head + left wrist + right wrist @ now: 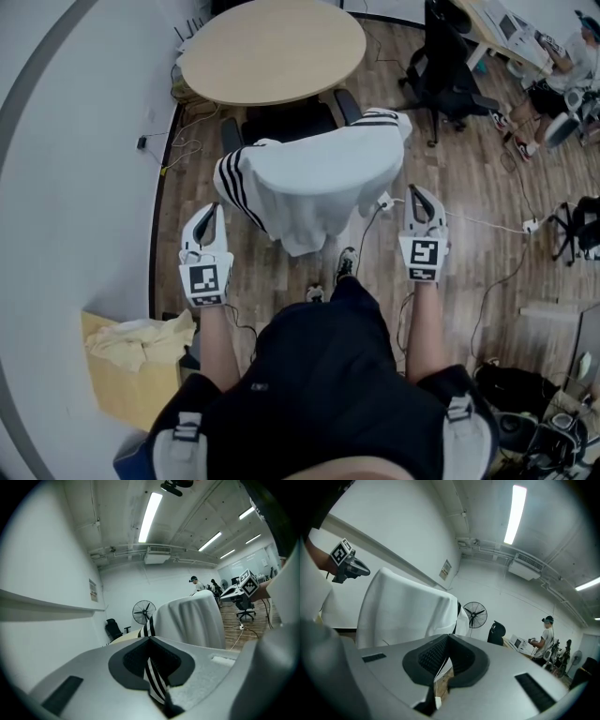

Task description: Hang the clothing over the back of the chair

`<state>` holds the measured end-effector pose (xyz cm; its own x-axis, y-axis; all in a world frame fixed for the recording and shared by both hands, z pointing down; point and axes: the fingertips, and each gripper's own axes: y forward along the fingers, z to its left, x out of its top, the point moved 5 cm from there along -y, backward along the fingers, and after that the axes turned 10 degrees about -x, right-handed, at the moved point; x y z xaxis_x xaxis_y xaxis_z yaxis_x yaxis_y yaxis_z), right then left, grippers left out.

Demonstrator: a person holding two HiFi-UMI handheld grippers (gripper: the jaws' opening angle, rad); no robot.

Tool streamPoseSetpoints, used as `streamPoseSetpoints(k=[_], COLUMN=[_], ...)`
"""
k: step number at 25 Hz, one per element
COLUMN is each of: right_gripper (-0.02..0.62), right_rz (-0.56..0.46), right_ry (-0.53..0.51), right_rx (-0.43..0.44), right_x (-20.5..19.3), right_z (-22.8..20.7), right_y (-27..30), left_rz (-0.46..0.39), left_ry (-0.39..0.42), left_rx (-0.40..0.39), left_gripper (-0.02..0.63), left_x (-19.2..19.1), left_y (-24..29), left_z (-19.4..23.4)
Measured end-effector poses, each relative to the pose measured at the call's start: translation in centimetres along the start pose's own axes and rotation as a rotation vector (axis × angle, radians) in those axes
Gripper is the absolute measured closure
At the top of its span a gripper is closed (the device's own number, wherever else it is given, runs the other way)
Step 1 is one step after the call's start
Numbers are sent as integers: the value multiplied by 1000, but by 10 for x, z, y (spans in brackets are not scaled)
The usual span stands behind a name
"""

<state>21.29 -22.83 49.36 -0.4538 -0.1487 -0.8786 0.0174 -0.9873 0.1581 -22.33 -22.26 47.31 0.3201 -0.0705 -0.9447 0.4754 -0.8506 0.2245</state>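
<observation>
A white top [314, 173] with black stripes on its sleeves is seen draped over the back of a black chair [281, 122]. The chair is pushed in at the near side of a round table [272, 47]. The chair's back is covered by the cloth, which hangs down on the near side above the wooden floor [469, 169]. One striped sleeve hangs at the left and the other lies at the far right.

The left gripper [215, 213] is held just beside the left sleeve, with its jaws closed together at the tips. In the left gripper view [150, 639] the striped sleeve is seen through the hollow behind the tips. The jaws seem not to be clamped on the cloth, though this is hard to judge. The top [192, 618] rises beyond them.

The right gripper [418, 201] is held near the right side of the top, apart from it. Its jaws [449, 637] are also brought together on nothing, and a thin cable [436, 665] and the floor are seen through the hollow. The top [403, 611] is seen to the left beyond them.

A cardboard box [131, 389] with pale yellow cloth in it is seen at the near left by the wall.
</observation>
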Motion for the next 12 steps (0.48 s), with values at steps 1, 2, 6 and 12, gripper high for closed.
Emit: streamPoseSetpoints(k=[1, 2, 6, 12], right_gripper=[600, 601, 601, 601], right_rz=[2, 4, 1, -25], right_ry=[0, 1, -11, -32], right_rx=[1, 2, 15, 44], right_x=[-2, -4, -9, -8], right_z=[1, 2, 6, 4], right_y=[-5, -10, -21, -24], left_rz=[-2, -5, -19, -23], left_ry=[-1, -3, -14, -29], left_rx=[-3, -5, -16, -8], left_gripper=[606, 606, 606, 606], left_x=[-1, -2, -3, -7], left_y=[-2, -5, -8, -13], left_z=[-2, -5, -15, -31])
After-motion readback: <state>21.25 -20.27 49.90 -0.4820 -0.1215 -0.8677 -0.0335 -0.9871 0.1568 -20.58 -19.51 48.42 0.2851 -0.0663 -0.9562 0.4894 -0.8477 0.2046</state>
